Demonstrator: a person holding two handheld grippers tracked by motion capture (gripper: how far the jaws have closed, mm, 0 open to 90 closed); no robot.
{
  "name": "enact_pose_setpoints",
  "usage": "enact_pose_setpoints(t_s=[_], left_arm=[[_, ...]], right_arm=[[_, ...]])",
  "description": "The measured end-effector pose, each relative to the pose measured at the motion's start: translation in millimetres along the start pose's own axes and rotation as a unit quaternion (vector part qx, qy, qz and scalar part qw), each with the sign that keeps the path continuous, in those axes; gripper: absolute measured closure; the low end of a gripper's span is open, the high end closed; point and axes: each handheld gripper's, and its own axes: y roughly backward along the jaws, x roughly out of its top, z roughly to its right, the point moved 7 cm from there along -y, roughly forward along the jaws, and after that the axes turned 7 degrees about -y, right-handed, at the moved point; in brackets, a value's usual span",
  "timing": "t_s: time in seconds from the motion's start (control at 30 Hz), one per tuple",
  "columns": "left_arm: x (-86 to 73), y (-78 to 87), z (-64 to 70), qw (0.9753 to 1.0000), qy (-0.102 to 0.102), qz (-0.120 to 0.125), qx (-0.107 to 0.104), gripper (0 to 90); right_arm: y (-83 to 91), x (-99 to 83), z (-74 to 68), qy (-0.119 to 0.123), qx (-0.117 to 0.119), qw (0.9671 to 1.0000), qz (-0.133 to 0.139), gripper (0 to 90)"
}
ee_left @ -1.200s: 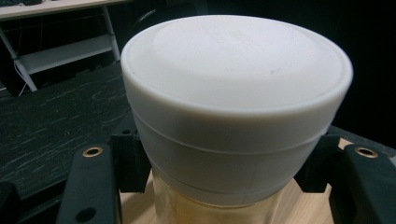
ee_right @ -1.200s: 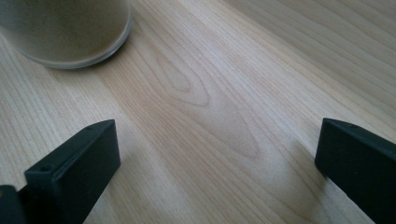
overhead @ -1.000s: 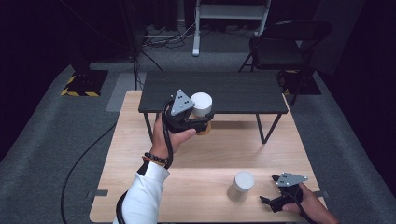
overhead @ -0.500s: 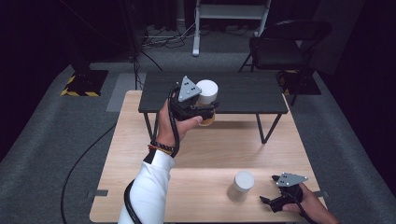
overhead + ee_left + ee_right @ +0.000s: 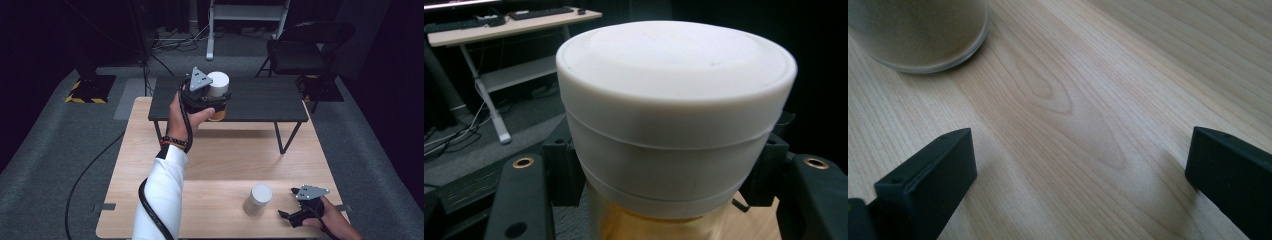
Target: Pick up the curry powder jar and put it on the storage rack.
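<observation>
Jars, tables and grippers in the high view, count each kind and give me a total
Jars with white lids: 2, held jar and standing jar
Tables: 2, wooden table and dark table
Grippers: 2, left gripper and right gripper
Total: 6

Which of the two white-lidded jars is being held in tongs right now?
The jar by the dark shelf, clamped in the left tongs; the other jar stands free on the wooden table.

My left gripper (image 5: pixel 212 102) clamping a white-lidded jar (image 5: pixel 217 95) over the dark shelf (image 5: pixel 260 102), second jar (image 5: pixel 257 199) on the wooden table (image 5: pixel 225 160), my right gripper (image 5: pixel 295 215) resting beside it
</observation>
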Motion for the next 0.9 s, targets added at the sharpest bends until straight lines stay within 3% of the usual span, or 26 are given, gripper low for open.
enact_pose_setpoints(t_s=[0.37, 0.57, 0.73, 0.9], left_arm=[[-5.8, -25.2, -5.1, 0.9996, 0.019, 0.001, 0.019, 35.2], [-9.0, -34.2, -8.6, 0.9994, 0.025, -0.004, 0.022, 35.2], [-16.6, -38.7, -12.4, 0.9989, 0.043, 0.008, 0.018, 35.2], [-17.8, -43.0, -11.1, 0.9991, 0.035, 0.000, 0.022, 35.2]], right_arm=[[0.1, 0.2, 0.1, 0.000, 0.001, 1.0000, -0.001, 0.0], [0.1, 0.1, 0.4, 0.001, 0.001, 1.0000, 0.000, 0.0], [0.1, 0.0, 0.4, 0.001, 0.001, 1.0000, 0.000, 0.0], [0.2, -0.1, 0.1, 0.001, 0.001, 1.0000, 0.000, 0.0]])
